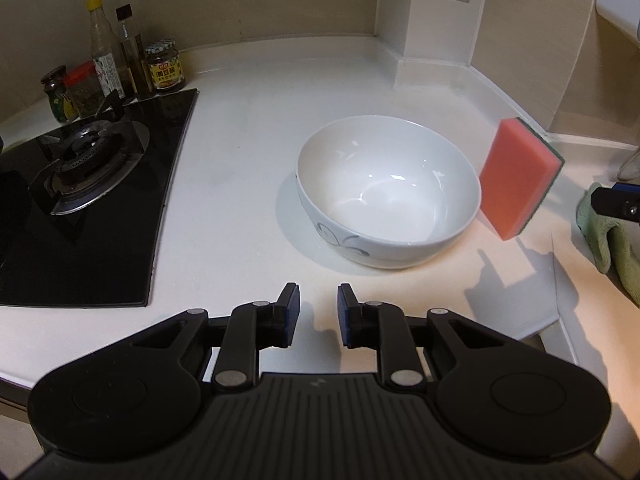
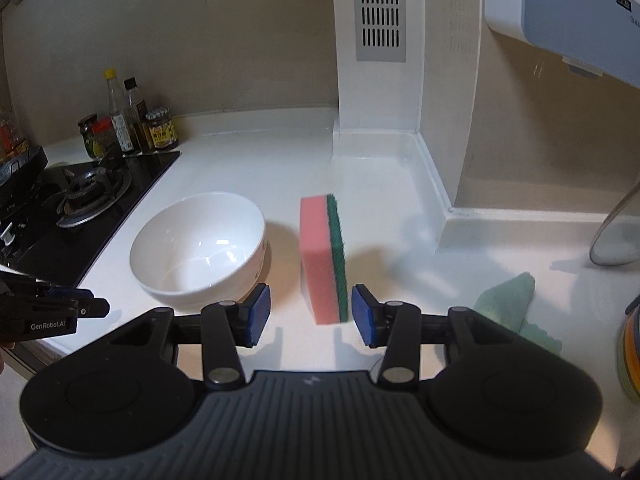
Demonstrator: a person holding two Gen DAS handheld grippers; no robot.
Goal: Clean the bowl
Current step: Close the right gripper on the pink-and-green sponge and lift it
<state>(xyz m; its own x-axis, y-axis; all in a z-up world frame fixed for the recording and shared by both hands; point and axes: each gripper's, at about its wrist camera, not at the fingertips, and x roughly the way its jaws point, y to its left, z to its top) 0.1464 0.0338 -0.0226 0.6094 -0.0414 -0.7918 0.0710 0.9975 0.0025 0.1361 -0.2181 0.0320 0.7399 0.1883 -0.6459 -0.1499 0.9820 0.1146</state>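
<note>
A white bowl (image 1: 388, 200) with a faint blue pattern stands empty on the white counter; it also shows in the right wrist view (image 2: 200, 250). A pink sponge (image 1: 518, 178) with a green scrub side stands on edge just right of the bowl, also in the right wrist view (image 2: 322, 258). My left gripper (image 1: 318, 314) is open and empty, a little short of the bowl. My right gripper (image 2: 311, 314) is open and empty, with the sponge just ahead between the finger lines, not touching. The right gripper's tip (image 1: 618, 200) shows at the left view's right edge.
A black gas hob (image 1: 80, 184) lies left of the bowl, with several bottles and jars (image 1: 120, 68) behind it. A green cloth (image 2: 516, 300) lies on the counter to the right. A glass lid (image 2: 616, 232) leans at the right wall. A white pillar (image 2: 380, 80) stands behind.
</note>
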